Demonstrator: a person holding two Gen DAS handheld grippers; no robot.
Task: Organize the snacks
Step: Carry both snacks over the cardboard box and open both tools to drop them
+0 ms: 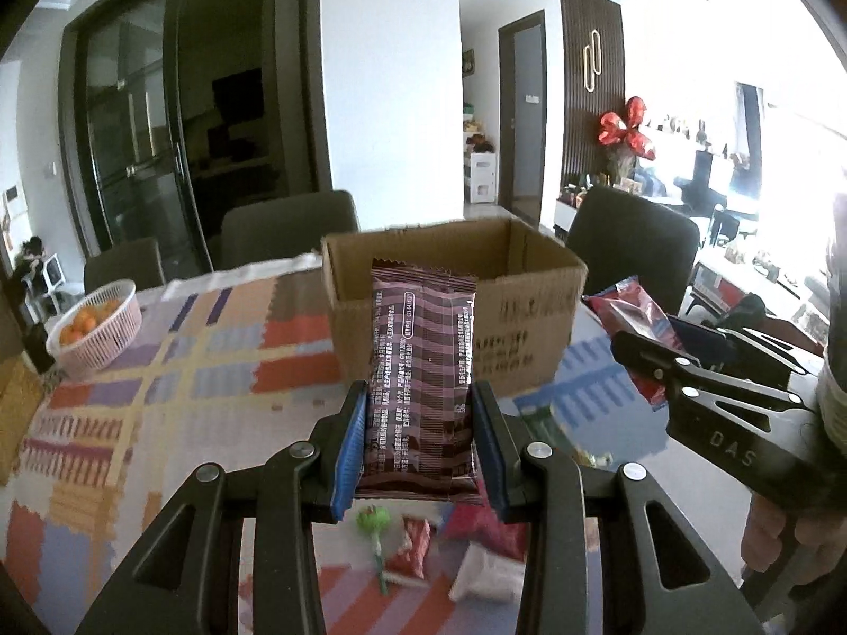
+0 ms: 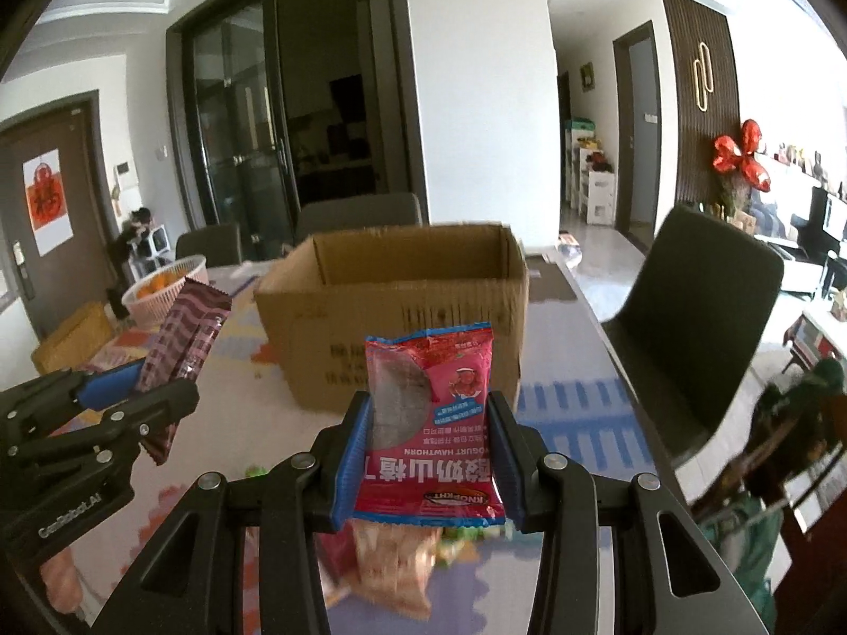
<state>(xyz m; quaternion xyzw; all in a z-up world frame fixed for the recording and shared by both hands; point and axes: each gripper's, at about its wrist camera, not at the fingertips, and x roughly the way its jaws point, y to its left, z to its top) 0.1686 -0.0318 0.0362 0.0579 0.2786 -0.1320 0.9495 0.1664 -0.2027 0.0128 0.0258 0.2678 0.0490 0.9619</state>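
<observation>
My left gripper (image 1: 418, 397) is shut on a brown striped snack packet (image 1: 423, 370) and holds it upright above the table, just in front of an open cardboard box (image 1: 534, 328). My right gripper (image 2: 427, 407) is shut on a red yogurt hawthorn packet (image 2: 431, 423), also raised in front of the box (image 2: 317, 338). Each gripper shows in the other's view: the right one (image 1: 651, 338) with its red packet (image 1: 630, 317), the left one (image 2: 153, 386) with its brown packet (image 2: 185, 338). The box's inside is mostly hidden.
Several loose snacks (image 1: 413, 545) lie on the patterned tablecloth (image 1: 159, 397) below the grippers and show blurred in the right wrist view (image 2: 392, 561). A pink basket of oranges (image 1: 95, 333) stands at the far left. Dark chairs (image 2: 699, 328) surround the table.
</observation>
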